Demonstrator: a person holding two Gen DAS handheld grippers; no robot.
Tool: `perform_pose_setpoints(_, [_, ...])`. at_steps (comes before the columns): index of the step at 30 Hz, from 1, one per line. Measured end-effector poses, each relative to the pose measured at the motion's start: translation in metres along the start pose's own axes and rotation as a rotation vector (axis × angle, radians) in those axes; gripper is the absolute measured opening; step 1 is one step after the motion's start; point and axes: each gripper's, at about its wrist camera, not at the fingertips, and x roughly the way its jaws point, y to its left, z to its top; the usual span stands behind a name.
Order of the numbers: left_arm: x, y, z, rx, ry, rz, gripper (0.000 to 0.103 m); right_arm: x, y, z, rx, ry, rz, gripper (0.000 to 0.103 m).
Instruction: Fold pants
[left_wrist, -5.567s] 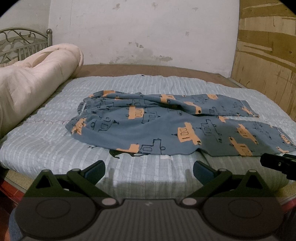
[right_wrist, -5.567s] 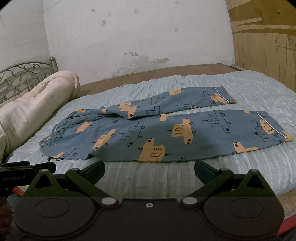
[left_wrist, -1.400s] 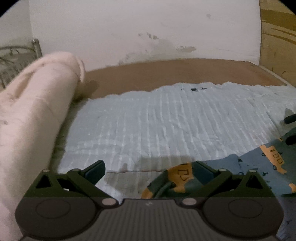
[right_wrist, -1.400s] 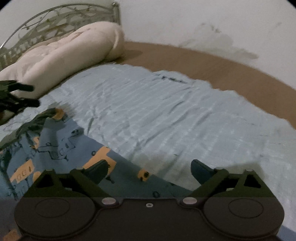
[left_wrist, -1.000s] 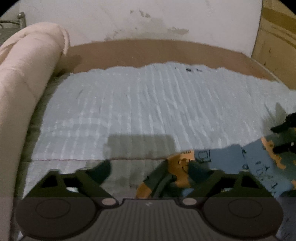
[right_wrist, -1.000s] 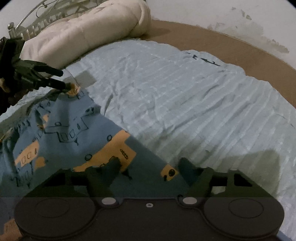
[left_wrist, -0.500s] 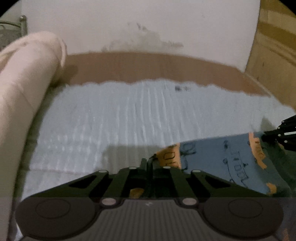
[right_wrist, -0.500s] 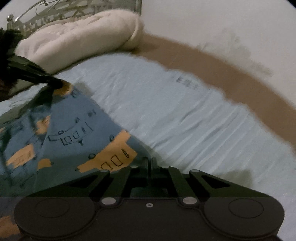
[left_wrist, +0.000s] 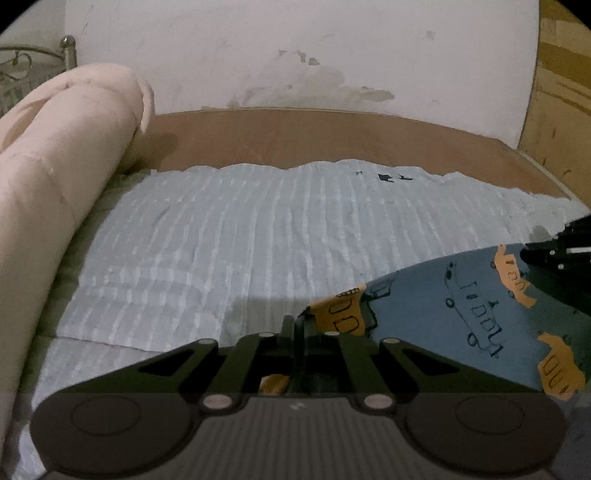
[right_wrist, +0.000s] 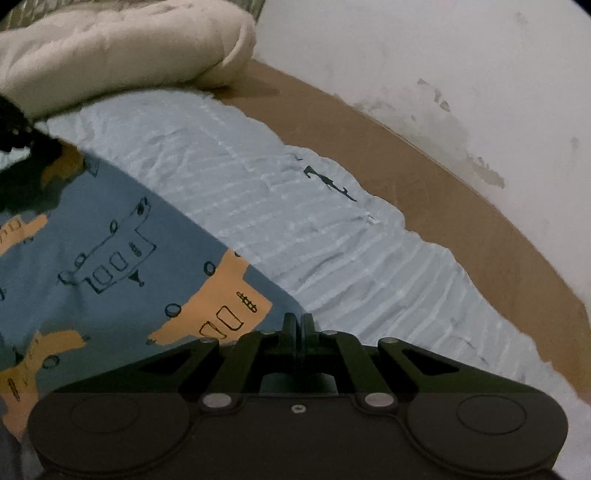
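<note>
The blue pants (left_wrist: 461, 306) with orange vehicle prints hang stretched between my two grippers above the bed. My left gripper (left_wrist: 295, 325) is shut on one upper corner of the pants. My right gripper (right_wrist: 298, 321) is shut on the other corner of the pants (right_wrist: 110, 258). The right gripper shows at the right edge of the left wrist view (left_wrist: 561, 254). The left gripper shows at the left edge of the right wrist view (right_wrist: 22, 140). The lower part of the pants is hidden below both views.
A pale blue striped sheet (left_wrist: 240, 236) covers the bed. A rolled cream quilt (left_wrist: 44, 177) lies along the left side. A brown bed board (left_wrist: 332, 136) runs along the white wall. A wooden panel (left_wrist: 554, 92) stands at the right.
Both grippers closed on the pants' far edge about a second ago and have lifted it off the sheet. The cloth now hangs taut between them, a little higher than half a second ago.
</note>
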Motion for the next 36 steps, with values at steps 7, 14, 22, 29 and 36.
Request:
perform_pose_setpoints(7, [-0.027, -0.001, 0.0, 0.019, -0.052, -0.021, 0.003, -0.049, 0.006, 0.001, 0.018, -0.097, -0.008, 0.001])
perform_pose_setpoints(14, [-0.082, -0.007, -0.007, 0.033, -0.115, -0.047, 0.002, -0.134, 0.029, -0.016, -0.01, -0.172, -0.036, 0.001])
perform_pose_setpoints(22, [-0.148, -0.026, -0.044, 0.098, -0.125, -0.069, 0.002, -0.233, 0.083, -0.068, -0.005, -0.175, -0.005, 0.001])
perform_pose_setpoints(29, [-0.182, -0.041, -0.099, 0.14, -0.155, -0.057, 0.002, -0.281, 0.141, -0.118, 0.021, -0.126, 0.021, 0.0])
perform_pose_setpoints(36, [-0.187, -0.04, -0.144, 0.103, -0.135, -0.035, 0.002, -0.294, 0.183, -0.151, 0.1, -0.1, 0.033, 0.0])
